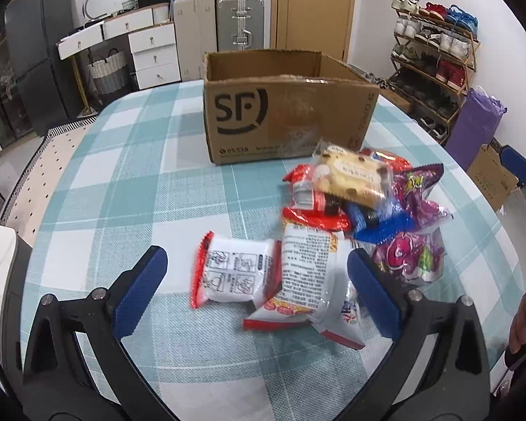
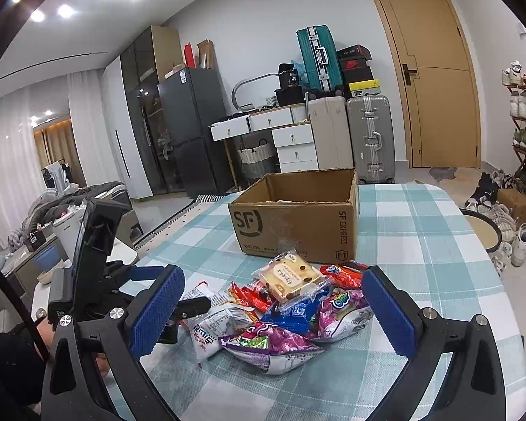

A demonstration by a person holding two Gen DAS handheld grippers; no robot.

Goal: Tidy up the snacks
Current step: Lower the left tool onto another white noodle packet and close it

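Observation:
A pile of snack packets lies on the checked tablecloth in front of an open cardboard box (image 1: 284, 112) marked SF. The box also shows in the right wrist view (image 2: 298, 217). My left gripper (image 1: 256, 270) is open, its blue fingers on either side of a white and red packet (image 1: 235, 273) and a larger white packet (image 1: 315, 277). On top of the pile sits a cookie packet (image 1: 354, 179), with purple packets (image 1: 410, 256) to the right. My right gripper (image 2: 270, 298) is open above the pile, over a purple packet (image 2: 273, 347) and a blue packet (image 2: 294, 312).
The table (image 1: 122, 189) carries a teal and white checked cloth. The left gripper's body (image 2: 91, 263) stands at the left of the right wrist view. Suitcases (image 2: 368, 137), drawers, a fridge and a shoe rack (image 1: 435, 52) stand around the room.

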